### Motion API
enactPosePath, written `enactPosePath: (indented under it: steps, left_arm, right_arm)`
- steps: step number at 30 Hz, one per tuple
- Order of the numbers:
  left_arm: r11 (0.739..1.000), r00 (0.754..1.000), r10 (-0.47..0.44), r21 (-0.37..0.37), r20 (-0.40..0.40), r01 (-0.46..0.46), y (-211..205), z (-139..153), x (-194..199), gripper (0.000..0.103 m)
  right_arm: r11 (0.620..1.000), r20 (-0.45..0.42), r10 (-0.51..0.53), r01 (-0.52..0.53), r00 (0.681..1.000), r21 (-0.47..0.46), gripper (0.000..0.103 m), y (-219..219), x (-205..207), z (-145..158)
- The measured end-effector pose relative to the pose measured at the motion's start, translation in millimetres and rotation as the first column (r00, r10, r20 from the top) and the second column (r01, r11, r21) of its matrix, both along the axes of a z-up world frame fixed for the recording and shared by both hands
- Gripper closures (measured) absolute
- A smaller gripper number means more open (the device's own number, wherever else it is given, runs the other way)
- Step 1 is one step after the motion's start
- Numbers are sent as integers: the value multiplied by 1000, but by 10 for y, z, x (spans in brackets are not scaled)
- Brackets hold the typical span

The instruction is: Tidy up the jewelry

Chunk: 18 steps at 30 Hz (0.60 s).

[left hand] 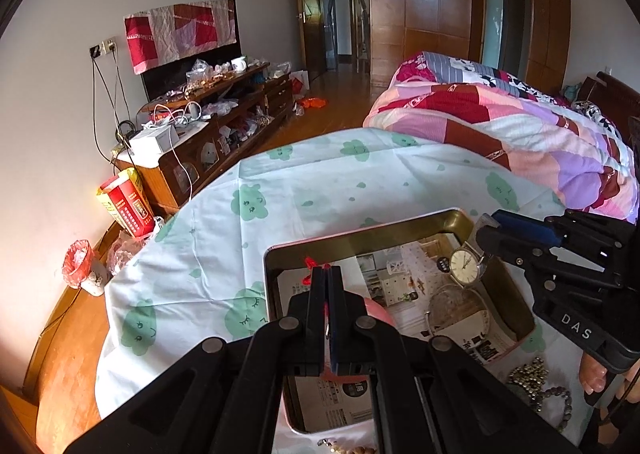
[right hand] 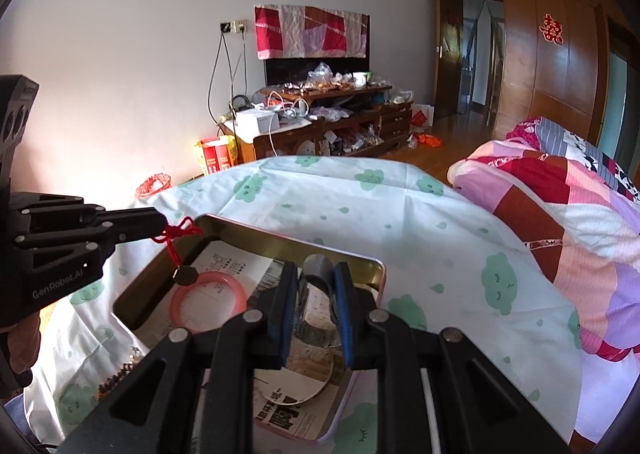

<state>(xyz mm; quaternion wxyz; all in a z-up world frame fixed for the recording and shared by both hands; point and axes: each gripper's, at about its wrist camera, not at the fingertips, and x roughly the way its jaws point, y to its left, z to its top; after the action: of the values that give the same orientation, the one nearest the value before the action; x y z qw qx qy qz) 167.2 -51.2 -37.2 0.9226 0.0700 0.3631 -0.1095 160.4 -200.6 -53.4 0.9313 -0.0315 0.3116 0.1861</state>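
Note:
A gold-walled tin tray [left hand: 420,228] lined with newspaper sits on the cloud-print cloth. My left gripper [left hand: 327,274] is shut on a red knotted cord [right hand: 178,234] with a small brown pendant [right hand: 185,276] hanging over the tray's left part, above a pink bangle [right hand: 208,300]. My right gripper [right hand: 316,274] is shut on the grey mesh strap [right hand: 318,268] of a silver watch [left hand: 464,266], holding it over the tray's right part. A clear bangle [left hand: 458,308] lies in the tray below the watch.
Bead bracelets [left hand: 536,382] lie on the cloth near the tray's front right corner, more beads [right hand: 116,376] at the front edge. A quilted bed [left hand: 520,126] stands to the right. A cluttered wooden cabinet [left hand: 224,118] lines the far wall.

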Motion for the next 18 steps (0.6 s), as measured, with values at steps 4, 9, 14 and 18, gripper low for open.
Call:
enactPosePath:
  steps: [4,9,14,18]
  left_arm:
    - [1000,1000,7,19,-6,-7,-15,-105,37,103]
    - [998,999,23,65,-24,-21,-28,-171,44,100]
    - [995,998,62,81,-16,-60,83,-189,-31,61]
    - [994,995,97,44,3,-97,268,-195,-183,36]
  right_arm:
    - [1000,-32,-13,13,999,-13,82,-7,79,-101]
    - [999,-41,-28,27,999,-34,77,-7,84,-176]
    - [999,-17,-45,44,999,-27,42,-64,-26,-135]
    - [998,-19,-59,58,998,-27,42,-136,-157,-125]
